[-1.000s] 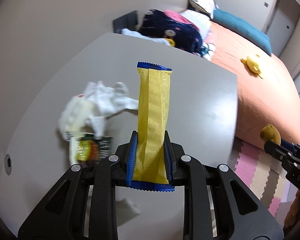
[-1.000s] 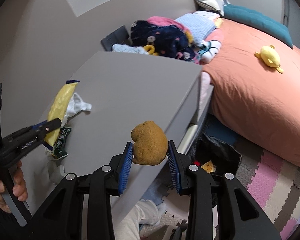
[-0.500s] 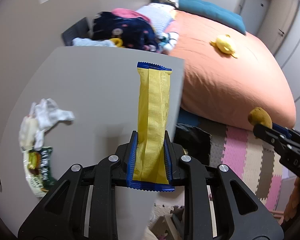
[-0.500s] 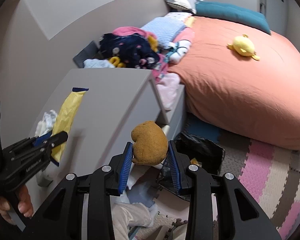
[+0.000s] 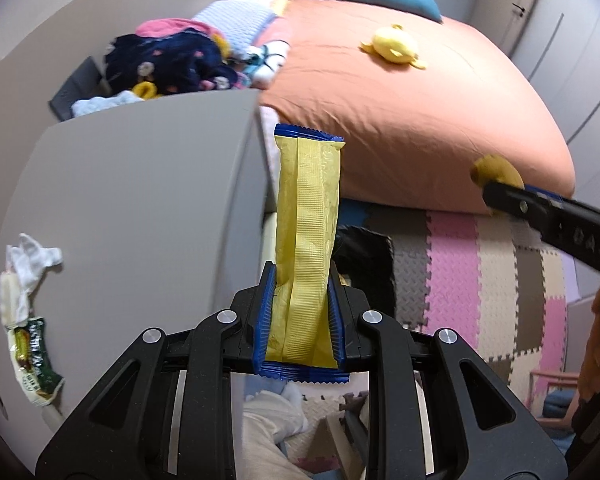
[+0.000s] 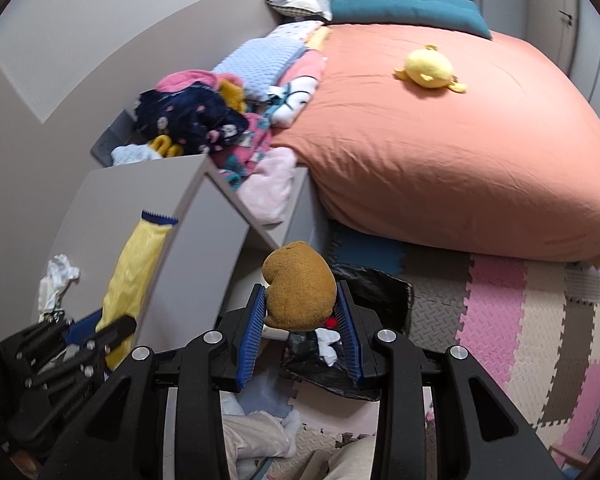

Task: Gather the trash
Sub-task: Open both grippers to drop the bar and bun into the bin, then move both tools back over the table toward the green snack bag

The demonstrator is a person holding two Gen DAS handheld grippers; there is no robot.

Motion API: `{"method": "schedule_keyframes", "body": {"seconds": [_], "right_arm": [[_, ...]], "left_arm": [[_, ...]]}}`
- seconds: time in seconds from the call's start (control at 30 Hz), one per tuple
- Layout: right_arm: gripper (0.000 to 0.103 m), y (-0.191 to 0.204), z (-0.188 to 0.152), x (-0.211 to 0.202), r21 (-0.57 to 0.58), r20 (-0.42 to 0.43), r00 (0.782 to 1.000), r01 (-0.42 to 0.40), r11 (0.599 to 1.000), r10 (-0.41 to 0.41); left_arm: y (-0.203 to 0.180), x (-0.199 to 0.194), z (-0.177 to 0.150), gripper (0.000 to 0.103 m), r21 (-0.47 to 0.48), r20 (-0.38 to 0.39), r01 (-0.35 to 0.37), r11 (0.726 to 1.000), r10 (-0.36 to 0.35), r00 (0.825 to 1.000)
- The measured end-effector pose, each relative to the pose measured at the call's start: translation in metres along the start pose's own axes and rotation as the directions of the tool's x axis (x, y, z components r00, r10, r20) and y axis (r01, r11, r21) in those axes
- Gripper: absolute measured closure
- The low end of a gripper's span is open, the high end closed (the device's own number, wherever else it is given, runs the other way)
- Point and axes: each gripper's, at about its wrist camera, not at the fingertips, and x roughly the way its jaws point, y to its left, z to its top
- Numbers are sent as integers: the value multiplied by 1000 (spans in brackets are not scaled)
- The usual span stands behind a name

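Note:
My left gripper (image 5: 299,312) is shut on a long yellow wrapper (image 5: 306,240) with blue ends, held upright past the grey table's right edge. It also shows in the right wrist view (image 6: 136,268). My right gripper (image 6: 300,312) is shut on a brown crumpled lump (image 6: 299,292), held above a black trash bag (image 6: 380,292) on the floor; the lump also shows in the left wrist view (image 5: 496,170). The bag (image 5: 364,256) holds white and red scraps. White tissue (image 5: 30,264) and a green snack wrapper (image 5: 34,364) lie on the table's left side.
The grey table (image 5: 140,200) stands to the left, its side panel (image 6: 204,240) near the bag. An orange bed (image 6: 440,140) with a yellow plush (image 6: 428,68) is behind. A clothes pile (image 6: 196,120) lies beyond the table. Foam mats (image 6: 540,320) cover the floor.
Both grippers have swung right, off the table and toward the floor by the bed. The black bag has come under the right gripper. Both holds are unchanged.

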Motion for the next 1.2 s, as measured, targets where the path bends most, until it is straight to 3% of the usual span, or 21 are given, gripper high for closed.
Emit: {"method": "schedule_keyframes", "body": {"seconds": [0.1,0.13,0.2,0.23,0.27,0.33,0.7,1.2], "right_arm": [[66,-13,6,8,19,-17,1000,24,1000,-24],[62,-16,8,11,23,-25,999,35,999,-35],[42,-23,14,12,40,-6,997,74,996,-74],[39,-25,15,10,40,8,995,99,994,-99],[39,-27,16,10,41,11,994,111,993,-111],[39,-33,18,10,53,13,994,111,992,-112],[38,-30,12,11,53,9,994,110,993,-110],[38,25,-1,8,-32,11,997,74,997,-74]], "left_arm": [[-8,8,0,78,11,-21,13,1000,-13,1000],[-10,12,0,77,14,-33,12,1000,-11,999],[-13,19,0,53,28,-62,10,1000,-8,998],[-13,19,0,22,25,-65,5,1000,-3,998],[-12,18,1,9,20,-53,0,1000,1,999],[-9,13,1,9,14,-15,1,1000,-1,1000],[2,5,-3,9,14,-6,-13,1000,13,1000],[54,-13,-31,9,-61,21,-46,997,47,999]]}}
